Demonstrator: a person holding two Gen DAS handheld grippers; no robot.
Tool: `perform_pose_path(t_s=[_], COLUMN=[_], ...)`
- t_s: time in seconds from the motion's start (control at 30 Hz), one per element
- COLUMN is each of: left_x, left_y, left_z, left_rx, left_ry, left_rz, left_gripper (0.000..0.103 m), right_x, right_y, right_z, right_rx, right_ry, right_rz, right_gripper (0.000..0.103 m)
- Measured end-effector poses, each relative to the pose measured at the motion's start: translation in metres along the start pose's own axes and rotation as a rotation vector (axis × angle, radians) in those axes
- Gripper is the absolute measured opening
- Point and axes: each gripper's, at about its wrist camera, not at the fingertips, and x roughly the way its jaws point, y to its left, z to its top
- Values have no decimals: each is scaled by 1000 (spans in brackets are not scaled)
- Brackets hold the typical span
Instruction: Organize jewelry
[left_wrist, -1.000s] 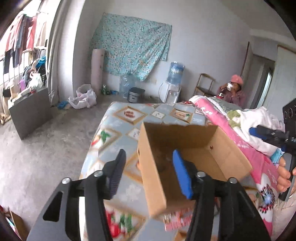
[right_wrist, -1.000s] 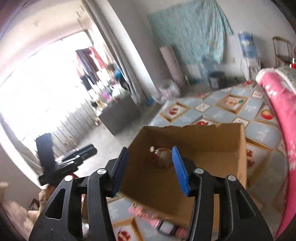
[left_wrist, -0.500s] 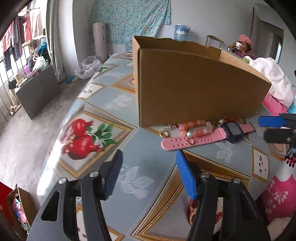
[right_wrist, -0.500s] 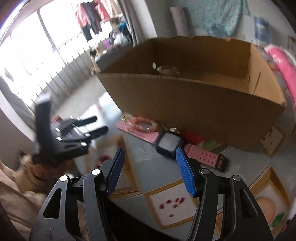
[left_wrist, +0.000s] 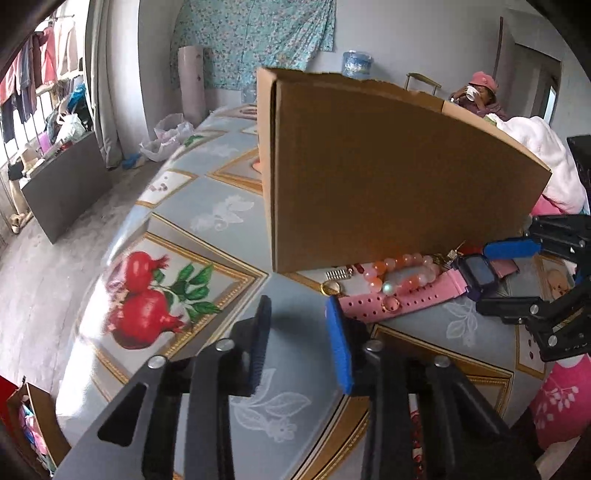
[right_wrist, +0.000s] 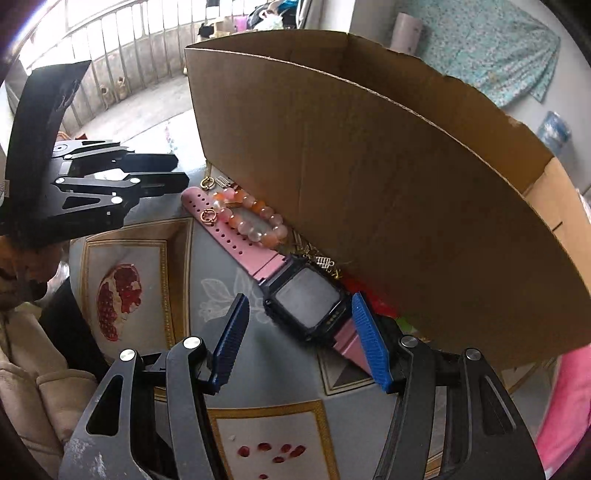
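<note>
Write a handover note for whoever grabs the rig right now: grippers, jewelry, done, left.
Left gripper: open, empty, low over the table, by the strap end of the pink watch.
Right gripper: open, empty, its fingers on either side of the watch face.
Bead bracelet lies on the watch strap, small gold rings beside it, all on the tablecloth against the cardboard box.
Done: cannot tell; the box interior is hidden.
Left: move these pieces into the box, probably the watch first.

The cardboard box (left_wrist: 399, 177) presents only its outer wall beyond the fingers; its inside is hidden in both views. The right finger (right_wrist: 369, 347) covers the near strap end of the pink watch (right_wrist: 306, 302). Small metal pieces (right_wrist: 325, 264) between watch and box are too small to identify.
</note>
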Motion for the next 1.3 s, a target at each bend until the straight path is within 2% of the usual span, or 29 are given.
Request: perform_pose_path(t_s=[0.13,0.2,0.4,0.53,0.73,0.97,1.1,1.3], left_x=[0,0,-8,-26,-41,-49,-41,-33], left_y=[0,1,6,7,-1,-39,-51,-57], left_z=[-1,-1,-6,-11,-22,-22,-25,-25], left_rx=[1,0,12,44,66,204,251,288], left_ry=[-2,-3,-23,-52,-43,-75,-65,-60], left_rz=[-11,-14,-40,-79,-151,-160,-143,-143], left_gripper=[27,26,26,26,26,26,26,26], right_x=[5,6,4,2,11,26,12,14], right_y=[4,6,5,-14,-47,-82,-92,-92], right_z=[5,9,12,18,30,46,45,45], right_rx=[-65,-99,-124,-27,144,279,279,257], right_ry=[25,41,90,141,243,366,384,387], right_rz=[-23,-43,6,140,334,496,507,508], right_gripper=[55,49,48,48,48,48,47,48])
